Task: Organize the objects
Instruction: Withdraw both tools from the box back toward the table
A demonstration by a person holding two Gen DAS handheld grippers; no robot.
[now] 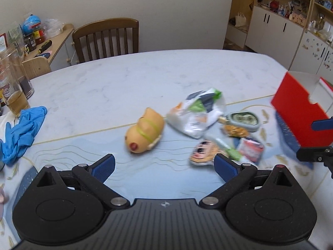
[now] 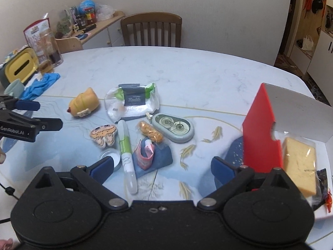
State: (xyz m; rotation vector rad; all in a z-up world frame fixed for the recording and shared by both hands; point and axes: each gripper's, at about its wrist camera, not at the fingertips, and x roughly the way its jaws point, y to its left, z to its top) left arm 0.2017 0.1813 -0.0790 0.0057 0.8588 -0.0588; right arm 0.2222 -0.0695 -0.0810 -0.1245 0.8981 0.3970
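Note:
Loose objects lie mid-table: a yellow plush toy [image 1: 144,130] [image 2: 84,102], a wet-wipes pack [image 1: 196,112] [image 2: 132,102], a green tape dispenser [image 2: 173,127], a snack packet [image 2: 150,134], a green-and-white pen [image 2: 127,154], a cartoon face sticker [image 2: 104,134] and a small pink pack [image 2: 145,155]. A red-and-white box [image 2: 264,133] [image 1: 299,112] stands at the right and holds a yellow sponge [image 2: 300,165]. My left gripper [image 1: 164,166] is open and empty, just short of the plush toy. My right gripper [image 2: 162,167] is open and empty, near the pen and the box.
Blue gloves [image 1: 20,133], drinking glasses [image 1: 12,91] and a yellow tissue box [image 2: 20,67] sit at the table's left. A wooden chair [image 1: 106,39] stands behind the table. A small tin lid [image 2: 111,156] lies by the right gripper's left finger.

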